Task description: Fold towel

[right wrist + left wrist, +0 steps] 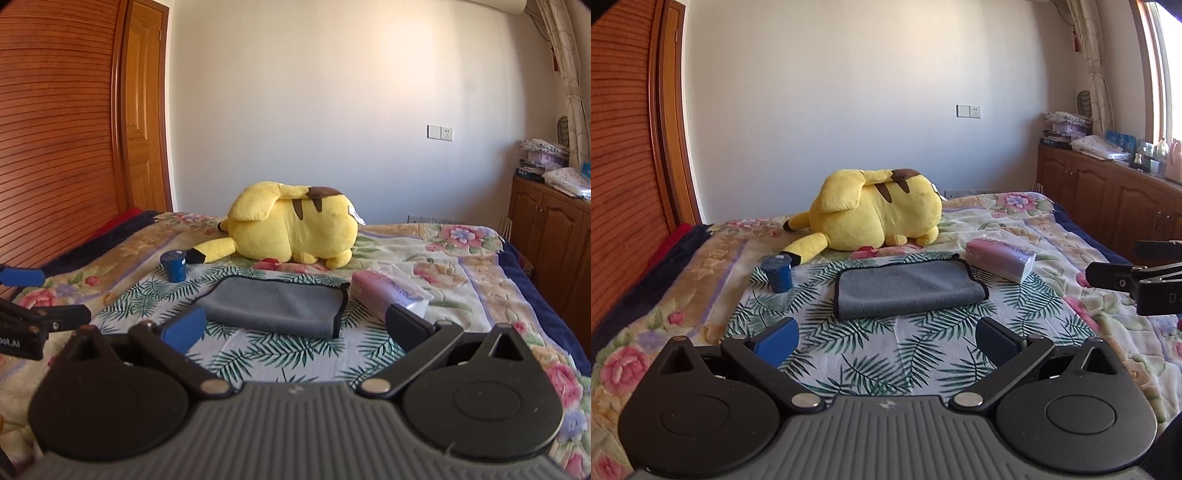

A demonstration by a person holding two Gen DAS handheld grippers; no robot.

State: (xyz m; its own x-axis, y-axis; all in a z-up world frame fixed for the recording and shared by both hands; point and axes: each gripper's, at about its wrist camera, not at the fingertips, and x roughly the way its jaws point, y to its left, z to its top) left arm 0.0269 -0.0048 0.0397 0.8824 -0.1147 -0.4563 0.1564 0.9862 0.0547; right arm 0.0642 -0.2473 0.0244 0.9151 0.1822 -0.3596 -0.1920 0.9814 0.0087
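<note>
One grey towel [908, 291] lies on the palm-leaf cloth [886, 354] spread over the bed [1071, 236], about mid-bed. It looks doubled over at least once, black-trimmed edges at the far and right sides, fold line toward the near side; probably laid flat there so both grippers can reach it from the near edge. Whether more folds are due, can't tell.

Left gripper [886, 341] hovers short of the towel's near edge, jaws apart, nothing between them. Right gripper [293, 328] likewise, jaws spread wide and empty, its right finger overlapping the tissue pack in view only. Neither touches the towel.

Containers: small dark blue cup [777, 273] stands upright just left of the towel, toward the bed's left edge; seems lidded, contents not visible. Pink tissue pack [1001, 256] lies just right of the towel, tissue showing at its near end. Yellow plush [875, 210] lies behind, toward the far edge, clear of the working area.
</note>
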